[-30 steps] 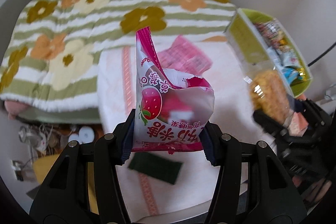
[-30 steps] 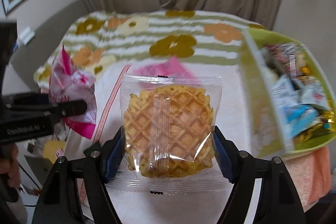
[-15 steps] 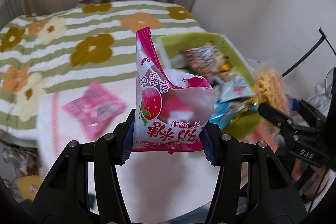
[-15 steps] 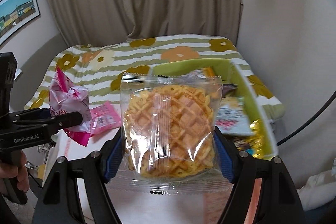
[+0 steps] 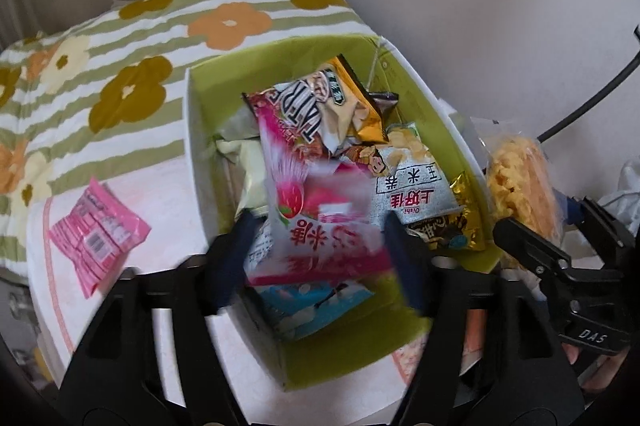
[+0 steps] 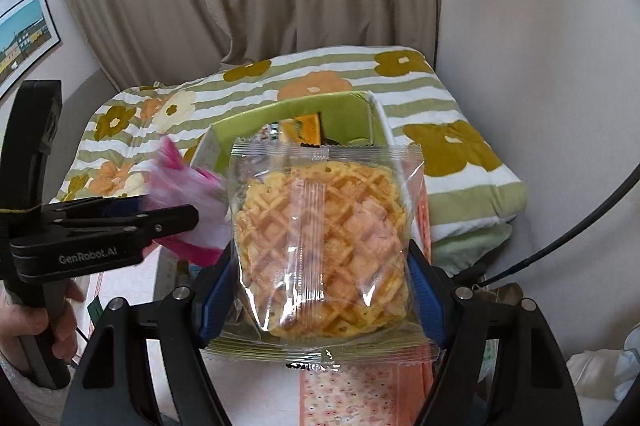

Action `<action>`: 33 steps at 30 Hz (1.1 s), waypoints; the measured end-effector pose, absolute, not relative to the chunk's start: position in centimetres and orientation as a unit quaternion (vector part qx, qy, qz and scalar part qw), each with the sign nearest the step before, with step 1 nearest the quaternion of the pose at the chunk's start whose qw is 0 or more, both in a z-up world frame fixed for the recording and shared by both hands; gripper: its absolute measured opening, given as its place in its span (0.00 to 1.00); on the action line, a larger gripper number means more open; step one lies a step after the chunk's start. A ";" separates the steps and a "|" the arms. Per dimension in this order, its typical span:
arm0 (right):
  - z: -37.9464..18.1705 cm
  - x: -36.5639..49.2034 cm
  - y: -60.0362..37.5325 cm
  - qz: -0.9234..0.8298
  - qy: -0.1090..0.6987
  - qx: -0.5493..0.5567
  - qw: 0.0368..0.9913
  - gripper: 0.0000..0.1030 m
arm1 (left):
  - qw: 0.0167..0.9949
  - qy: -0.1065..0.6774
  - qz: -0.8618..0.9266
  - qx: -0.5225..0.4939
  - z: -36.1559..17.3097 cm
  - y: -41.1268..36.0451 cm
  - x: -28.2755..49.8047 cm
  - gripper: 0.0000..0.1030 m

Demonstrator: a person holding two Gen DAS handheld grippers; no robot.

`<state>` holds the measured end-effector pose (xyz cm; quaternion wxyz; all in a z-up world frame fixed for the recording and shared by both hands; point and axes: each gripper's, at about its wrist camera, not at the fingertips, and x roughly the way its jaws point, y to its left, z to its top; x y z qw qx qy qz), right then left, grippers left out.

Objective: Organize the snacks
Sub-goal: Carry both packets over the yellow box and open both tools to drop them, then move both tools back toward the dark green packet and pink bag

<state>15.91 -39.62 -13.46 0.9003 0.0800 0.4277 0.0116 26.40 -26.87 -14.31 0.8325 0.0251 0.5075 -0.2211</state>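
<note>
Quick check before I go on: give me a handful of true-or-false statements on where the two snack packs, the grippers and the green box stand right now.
1. The right gripper is clamped on the clear-wrapped waffle pack. True.
2. The left gripper pinches the strawberry pack tight. False: its jaws have just been opening, and the blurred pack sits loose between the spread pads, above the green box.
3. The green box is empty. False: several snack bags already lie in it.
4. A flat pink packet lies on the table outside the box. True.
5. The waffle pack is already inside the box. False: it is held in the air in front of it.
</note>
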 end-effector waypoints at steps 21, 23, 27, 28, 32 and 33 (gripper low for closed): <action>-15.7 17.1 -39.8 0.031 0.434 0.085 0.896 0.81 | 0.863 0.472 -0.178 0.019 -13.0 -20.8 22.9 0.99; -15.6 16.7 -39.8 0.026 0.415 0.083 0.905 0.95 | 0.864 0.472 -0.172 0.018 -13.1 -20.3 22.6 0.99; -15.0 15.6 -39.9 0.033 0.387 0.086 0.918 0.96 | 0.866 0.473 -0.163 0.012 -13.2 -19.5 21.4 0.99; -14.8 15.3 -39.9 0.036 0.385 0.088 0.918 0.96 | 0.866 0.474 -0.160 0.009 -13.3 -19.2 21.0 0.99; -14.1 15.3 -39.3 0.062 0.392 0.083 0.914 0.96 | 0.867 0.475 -0.148 -0.001 -13.5 -18.3 20.1 0.99; -14.0 15.3 -39.1 0.069 0.394 0.079 0.913 0.96 | 0.869 0.475 -0.142 -0.003 -13.5 -18.0 19.9 0.99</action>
